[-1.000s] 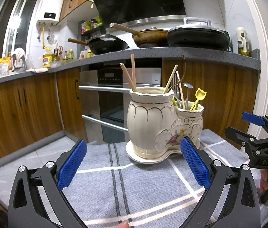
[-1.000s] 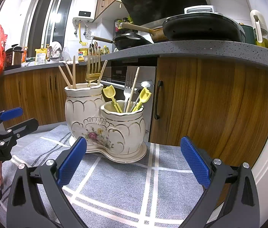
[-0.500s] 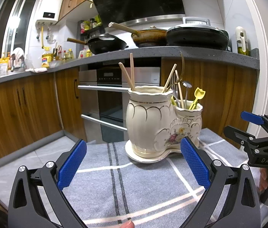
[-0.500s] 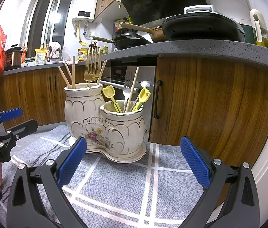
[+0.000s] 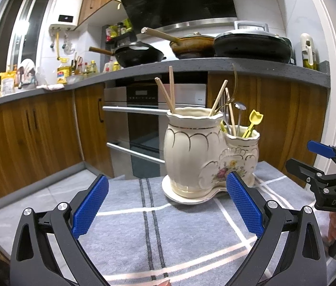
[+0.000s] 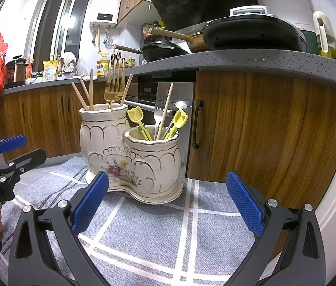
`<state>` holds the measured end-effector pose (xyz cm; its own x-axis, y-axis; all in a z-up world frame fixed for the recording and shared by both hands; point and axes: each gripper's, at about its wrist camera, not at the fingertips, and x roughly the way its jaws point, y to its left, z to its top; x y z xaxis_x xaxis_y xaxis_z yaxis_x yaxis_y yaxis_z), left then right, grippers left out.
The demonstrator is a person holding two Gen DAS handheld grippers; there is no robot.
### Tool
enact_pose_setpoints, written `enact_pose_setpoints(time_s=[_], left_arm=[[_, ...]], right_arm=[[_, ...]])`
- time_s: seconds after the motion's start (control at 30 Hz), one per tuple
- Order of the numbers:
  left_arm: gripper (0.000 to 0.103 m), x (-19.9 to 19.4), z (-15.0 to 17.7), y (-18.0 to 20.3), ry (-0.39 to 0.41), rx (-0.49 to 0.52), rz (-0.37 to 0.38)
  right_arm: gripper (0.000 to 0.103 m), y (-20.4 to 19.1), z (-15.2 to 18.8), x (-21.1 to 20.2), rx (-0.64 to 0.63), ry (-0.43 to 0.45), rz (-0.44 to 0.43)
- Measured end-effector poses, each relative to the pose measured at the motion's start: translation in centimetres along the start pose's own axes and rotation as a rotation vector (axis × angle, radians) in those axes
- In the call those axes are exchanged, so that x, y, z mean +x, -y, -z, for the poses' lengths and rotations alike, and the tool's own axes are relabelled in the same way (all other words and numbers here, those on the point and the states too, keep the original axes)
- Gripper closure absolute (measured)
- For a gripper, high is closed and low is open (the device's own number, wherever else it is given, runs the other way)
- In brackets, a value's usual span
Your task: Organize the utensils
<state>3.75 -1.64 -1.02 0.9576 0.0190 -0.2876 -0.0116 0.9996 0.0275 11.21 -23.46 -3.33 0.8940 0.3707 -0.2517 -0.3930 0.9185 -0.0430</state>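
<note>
While the left gripper (image 5: 166, 205) hangs low over the grey checked cloth (image 5: 191, 233), its blue fingers (image 5: 90, 206) stand wide apart and hold nothing, and the ceramic utensil holder (image 5: 206, 157) sits just beyond them, a little toward the right finger. From this left wrist view the holder's tall compartment carries wooden chopsticks (image 5: 168, 93), and the shorter one beside it carries a yellow tulip-topped pick (image 5: 255, 121) among thin metal handles. Off to the holder's right the other tool shows with its fingers parted too. Turning to the right wrist view, the right gripper (image 6: 166, 205) is likewise spread and empty, with the holder (image 6: 129, 155) just past its left finger. Here a gold fork (image 6: 115, 85) stands in the tall compartment with the chopsticks (image 6: 82, 95), while a silver fork (image 6: 159, 104), one stray chopstick (image 6: 165, 112) and two yellow picks (image 6: 138, 119) crowd the short compartment. Nothing lies loose on the cloth, so the step in hand is probably sorting between compartments. To do it well, I would come down from above the holder, pinch one handle high near its top, and lift it straight up so neighbours are not dragged out or the holder tipped.
</note>
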Motion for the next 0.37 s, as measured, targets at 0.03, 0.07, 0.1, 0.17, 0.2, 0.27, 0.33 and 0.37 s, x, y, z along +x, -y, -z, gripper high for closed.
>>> enact_pose_setpoints(time_s=[0.03, 0.07, 0.1, 0.17, 0.2, 0.27, 0.33, 0.37], left_arm=[[0.005, 0.00, 0.01, -0.04, 0.000, -0.002, 0.000], [0.005, 0.02, -0.01, 0.00, 0.001, -0.001, -0.001], [0.005, 0.03, -0.01, 0.00, 0.000, 0.000, -0.002], [0.005, 0.11, -0.02, -0.08, -0.004, -0.001, -0.008], [0.005, 0.20, -0.04, -0.15, -0.008, -0.004, -0.013], [0.005, 0.38, -0.04, -0.30, -0.016, -0.010, -0.014], [0.005, 0.46, -0.06, -0.37, -0.020, -0.014, -0.016], [0.005, 0.49, -0.06, -0.31, -0.022, -0.014, -0.017]], right_arm=[[0.006, 0.00, 0.00, 0.02, 0.000, 0.000, 0.000], [0.006, 0.02, 0.00, 0.00, 0.000, 0.000, 0.000], [0.006, 0.02, -0.01, 0.01, 0.000, 0.000, -0.001], [0.006, 0.02, -0.01, 0.03, 0.001, 0.000, -0.001], [0.006, 0.03, -0.01, 0.01, 0.001, -0.001, -0.001], [0.006, 0.02, -0.02, 0.03, 0.001, -0.001, -0.001], [0.006, 0.03, -0.02, 0.01, 0.001, -0.002, 0.002], [0.006, 0.07, 0.01, 0.01, 0.002, -0.002, 0.007]])
